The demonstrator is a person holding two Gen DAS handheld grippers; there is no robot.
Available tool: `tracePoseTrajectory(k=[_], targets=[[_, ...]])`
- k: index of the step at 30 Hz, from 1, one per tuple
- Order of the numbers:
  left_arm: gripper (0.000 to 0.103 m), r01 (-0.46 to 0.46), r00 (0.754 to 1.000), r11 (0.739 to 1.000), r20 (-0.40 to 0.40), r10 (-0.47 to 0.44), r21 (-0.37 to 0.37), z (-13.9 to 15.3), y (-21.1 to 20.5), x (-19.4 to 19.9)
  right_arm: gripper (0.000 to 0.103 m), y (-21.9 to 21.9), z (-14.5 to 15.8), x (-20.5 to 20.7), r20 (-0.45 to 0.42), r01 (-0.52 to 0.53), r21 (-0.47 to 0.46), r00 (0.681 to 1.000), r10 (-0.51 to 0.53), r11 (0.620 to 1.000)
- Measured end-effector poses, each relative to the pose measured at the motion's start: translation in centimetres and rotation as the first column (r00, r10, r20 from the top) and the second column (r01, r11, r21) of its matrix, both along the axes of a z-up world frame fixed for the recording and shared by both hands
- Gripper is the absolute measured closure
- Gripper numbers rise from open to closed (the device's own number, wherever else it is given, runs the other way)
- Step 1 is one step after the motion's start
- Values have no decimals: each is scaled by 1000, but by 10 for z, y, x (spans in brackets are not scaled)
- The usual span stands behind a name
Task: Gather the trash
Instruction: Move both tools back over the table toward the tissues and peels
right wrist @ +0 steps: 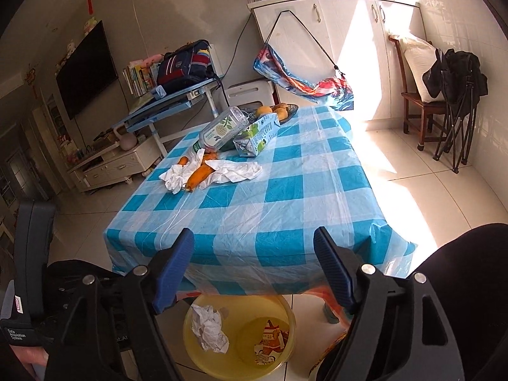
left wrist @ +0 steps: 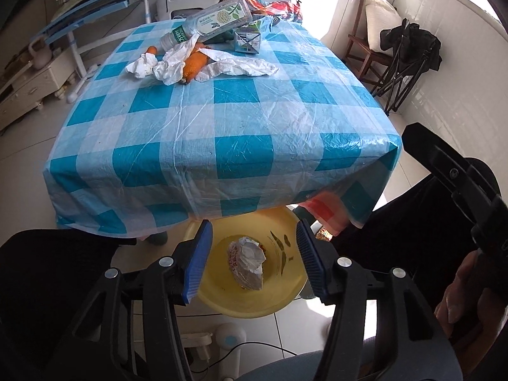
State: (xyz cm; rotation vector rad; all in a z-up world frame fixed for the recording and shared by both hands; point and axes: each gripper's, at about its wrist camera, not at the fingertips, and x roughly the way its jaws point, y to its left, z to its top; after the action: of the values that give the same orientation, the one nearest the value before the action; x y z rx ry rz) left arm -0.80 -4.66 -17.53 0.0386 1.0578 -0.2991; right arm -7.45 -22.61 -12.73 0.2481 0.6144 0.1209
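Observation:
A yellow basin [left wrist: 222,304] [right wrist: 279,301] stands on the floor under the table's near edge. Crumpled paper [left wrist: 249,262] [right wrist: 209,327] and a printed wrapper [right wrist: 270,339] lie in it. My left gripper [left wrist: 252,257] is open and empty right above the basin. My right gripper [right wrist: 254,270] is open and empty, higher, in front of the table edge. At the table's far end lie crumpled tissues [left wrist: 168,66] [right wrist: 235,171], carrots [left wrist: 195,63] [right wrist: 198,176], a plastic bottle [left wrist: 212,20] [right wrist: 222,128] and a green-white carton [left wrist: 249,38] [right wrist: 257,139].
The table has a blue-and-white checked cloth [left wrist: 222,120] [right wrist: 285,203]. A fruit bowl [right wrist: 279,111] stands at its far edge. A wooden chair [right wrist: 416,101] and a folded black chair [right wrist: 454,95] stand at the right. A blue desk [right wrist: 165,104] stands behind at the left.

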Motion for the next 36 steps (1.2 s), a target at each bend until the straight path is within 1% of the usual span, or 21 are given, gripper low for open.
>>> tracePoseTrajectory(k=[3,9,16,19,24,30,36], targets=[[49,-13,1000,1000,7,13,1,3,4,2,28,1,0,0,-1,-2,-1,1000,2,1000],[44,-38,998,999,54,37,27,9,7,3,28,5,-1,2,-13,-17,-12,1000,17,1000],[35,-85,989,995,122,77,54,18,14,9,28,13,-3,9,-38,-44,-35,998,43,998],[32,-114,984,992,145,106,50,22,21,16,28,16,-5,15,-61,-55,-43,997,53,998],[31,-169,972,985,174,159,40,26,36,34,28,24,-7,30,-85,-80,-58,994,75,995],[30,-234,954,972,196,225,22,28,57,64,28,36,-4,62,-88,-127,-91,989,119,988],[30,-261,945,965,212,250,22,25,64,96,28,43,-9,93,-116,-152,-114,983,139,982]])
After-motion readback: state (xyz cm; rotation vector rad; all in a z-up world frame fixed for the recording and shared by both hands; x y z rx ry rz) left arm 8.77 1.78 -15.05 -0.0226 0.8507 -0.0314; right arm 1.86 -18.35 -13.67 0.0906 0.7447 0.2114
